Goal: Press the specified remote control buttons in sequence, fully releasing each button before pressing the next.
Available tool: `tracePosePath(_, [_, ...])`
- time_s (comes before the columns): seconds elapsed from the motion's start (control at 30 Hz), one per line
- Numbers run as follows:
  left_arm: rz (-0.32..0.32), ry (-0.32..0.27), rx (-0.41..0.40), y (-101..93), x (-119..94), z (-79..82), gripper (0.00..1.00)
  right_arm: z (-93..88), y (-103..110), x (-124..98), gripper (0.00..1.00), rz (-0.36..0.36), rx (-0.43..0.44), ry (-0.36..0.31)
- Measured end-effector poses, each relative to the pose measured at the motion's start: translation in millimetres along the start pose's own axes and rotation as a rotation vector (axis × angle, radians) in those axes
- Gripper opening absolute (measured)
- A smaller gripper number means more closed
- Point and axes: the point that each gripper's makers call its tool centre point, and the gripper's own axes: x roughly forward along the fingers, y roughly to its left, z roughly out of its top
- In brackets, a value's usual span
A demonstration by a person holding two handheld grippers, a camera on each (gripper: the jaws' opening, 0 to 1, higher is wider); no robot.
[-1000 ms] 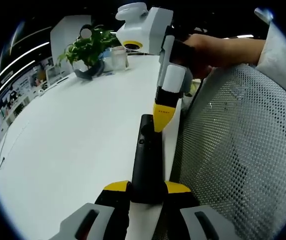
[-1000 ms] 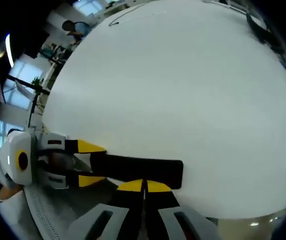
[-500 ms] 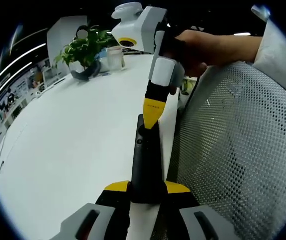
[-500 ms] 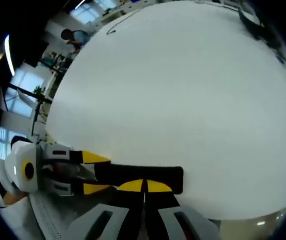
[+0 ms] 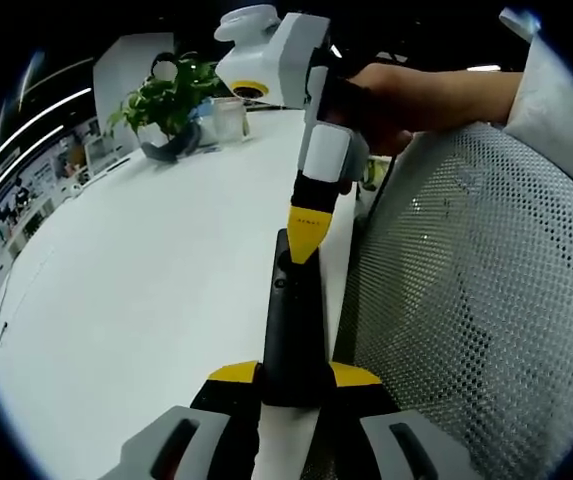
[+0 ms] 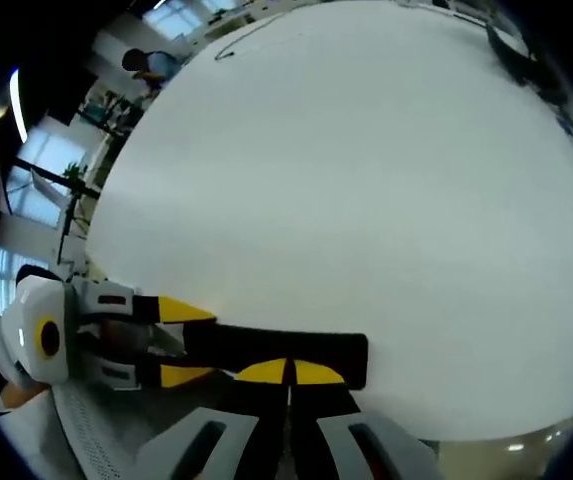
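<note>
Black remote (image 5: 292,320) clamped in left tongs (image 5: 294,374).

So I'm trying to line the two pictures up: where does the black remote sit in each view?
Left gripper view: the remote runs up from bottom centre, clamped between that view's jaws.
Right gripper view: it lies crosswise at lower centre, just above the closed jaws.
Shared landmark: the white table.
</note>
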Motion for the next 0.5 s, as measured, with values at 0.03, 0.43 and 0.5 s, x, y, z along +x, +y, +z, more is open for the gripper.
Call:
tracePosePath(0.03, [0.001, 0.000, -0.002, 0.0, 0.0, -0.1, 0.25, 0.3, -0.2, 0.1, 0.00, 0.000, 0.003, -0.001])
tracePosePath(0.43, [0.000, -0.002, -0.003, 0.0, -0.1, 0.0, 0.25, 1.5, -1.5, 0.0, 0.00, 0.014, 0.047, -0.006])
tracePosePath(0.5, [0.000, -0.003, -0.003, 0.0, -0.2, 0.1, 0.25, 1.8, -1.6, 0.2, 0.00, 0.022, 0.053, -0.005])
